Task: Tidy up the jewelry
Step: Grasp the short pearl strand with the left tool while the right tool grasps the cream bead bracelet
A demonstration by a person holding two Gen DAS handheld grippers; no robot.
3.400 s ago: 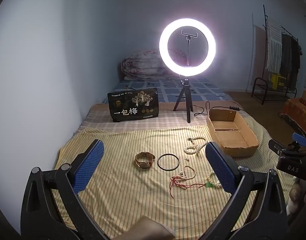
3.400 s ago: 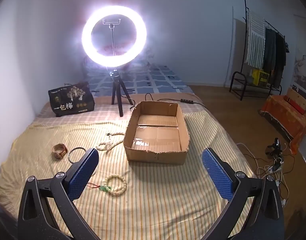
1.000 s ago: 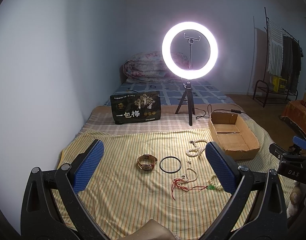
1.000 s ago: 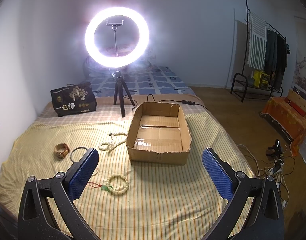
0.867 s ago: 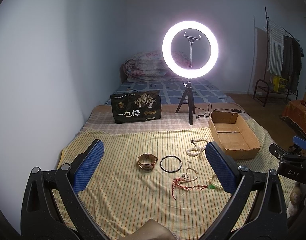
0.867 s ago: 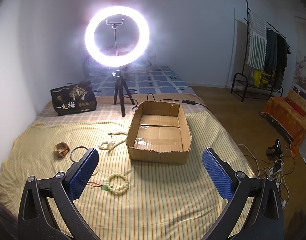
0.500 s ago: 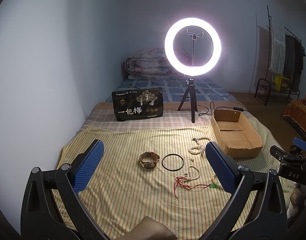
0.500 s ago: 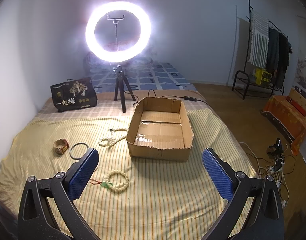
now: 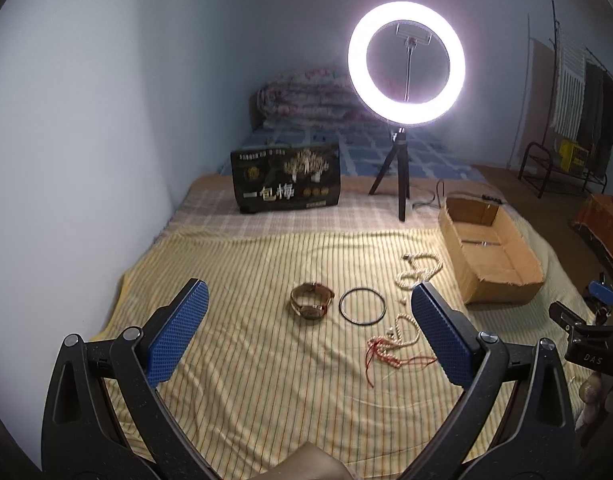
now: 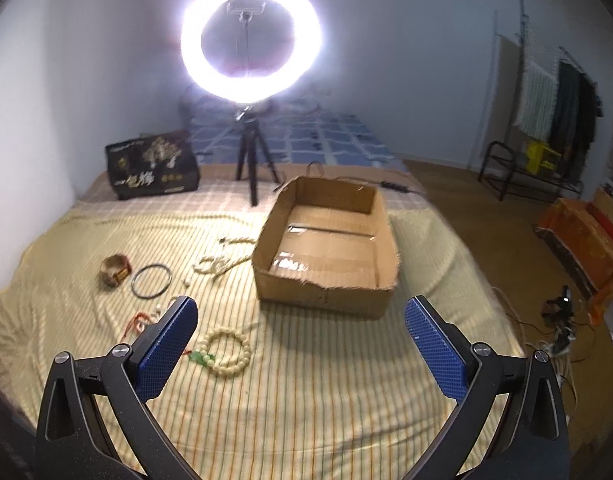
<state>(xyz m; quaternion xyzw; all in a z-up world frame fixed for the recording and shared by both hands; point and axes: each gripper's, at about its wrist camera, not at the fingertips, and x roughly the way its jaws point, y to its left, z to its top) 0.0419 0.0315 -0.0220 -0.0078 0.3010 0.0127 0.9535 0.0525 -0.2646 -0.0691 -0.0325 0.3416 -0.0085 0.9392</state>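
Observation:
On the striped yellow bedspread lie a brown watch (image 9: pixel 311 304), a black bangle (image 9: pixel 362 306), a cream bead necklace (image 9: pixel 419 269) and a bead string with red cord (image 9: pixel 390 344). A cream bead bracelet with a green charm (image 10: pixel 226 353) lies near the right gripper. An open, empty cardboard box (image 10: pixel 326 244) stands to the right of the jewelry. My left gripper (image 9: pixel 306 340) is open and empty, above the bed before the watch. My right gripper (image 10: pixel 302 344) is open and empty, before the box.
A lit ring light on a black tripod (image 9: pixel 402 176) stands behind the jewelry, with a cable (image 9: pixel 438 194) beside it. A black printed bag (image 9: pixel 286 184) stands at the back left. The wall is on the left, the floor and a clothes rack (image 10: pixel 546 120) on the right.
Both grippers have moved forward and lower toward the bed; the jewelry and box look nearer. The right view is blurred by motion. Both grippers stay open.

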